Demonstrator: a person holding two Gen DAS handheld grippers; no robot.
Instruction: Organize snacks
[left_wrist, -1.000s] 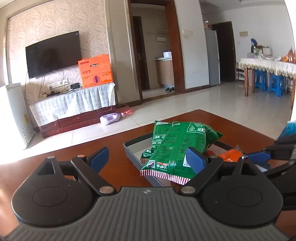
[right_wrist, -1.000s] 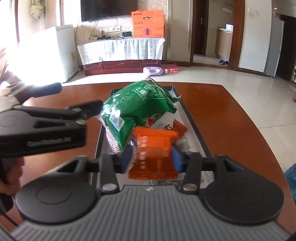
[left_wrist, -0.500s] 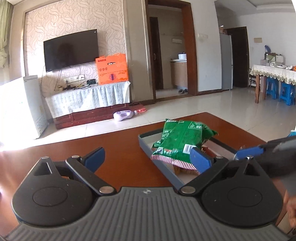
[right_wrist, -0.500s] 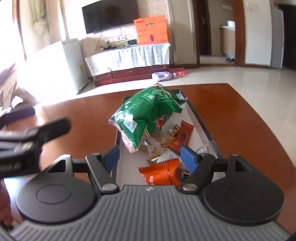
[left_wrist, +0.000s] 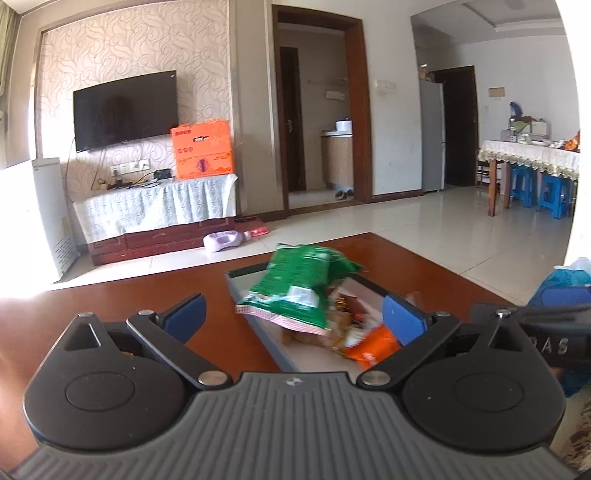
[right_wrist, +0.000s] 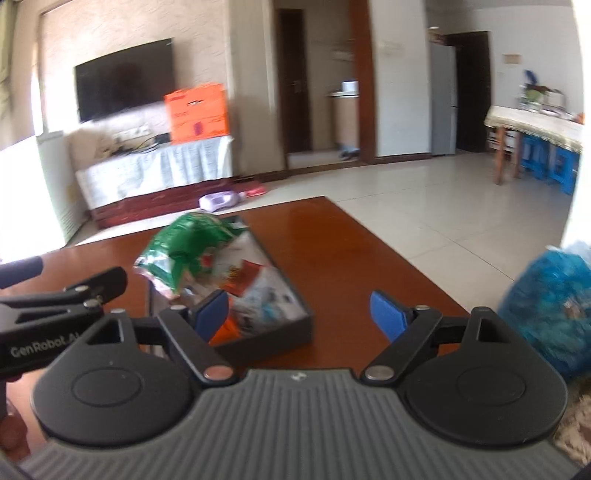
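With the green snack bag (left_wrist: 301, 286) and orange packet (left_wrist: 373, 345) lying in the grey tray (right_wrist: 266, 336), both placements look finished; left gripper (left_wrist: 291, 317) and right gripper (right_wrist: 301, 315) jaws, just opened wide, hold nothing; next calls for finding any snack outside the tray.

Black gripper (left_wrist: 291, 317), blue pads (left_wrist: 400, 317), silver screws.

The small snacks (left_wrist: 343, 328) in the tray (left_wrist: 258, 334) are half covered by the green bag (left_wrist: 299, 288), and their labels are too smeared to be read. The orange packet (left_wrist: 373, 349) is partly hidden behind a blue finger. In the right wrist view the tray's contents (right_wrist: 258, 291) are blurred throughout, and the blue bag (right_wrist: 550, 306) is cut off at the picture's edge.
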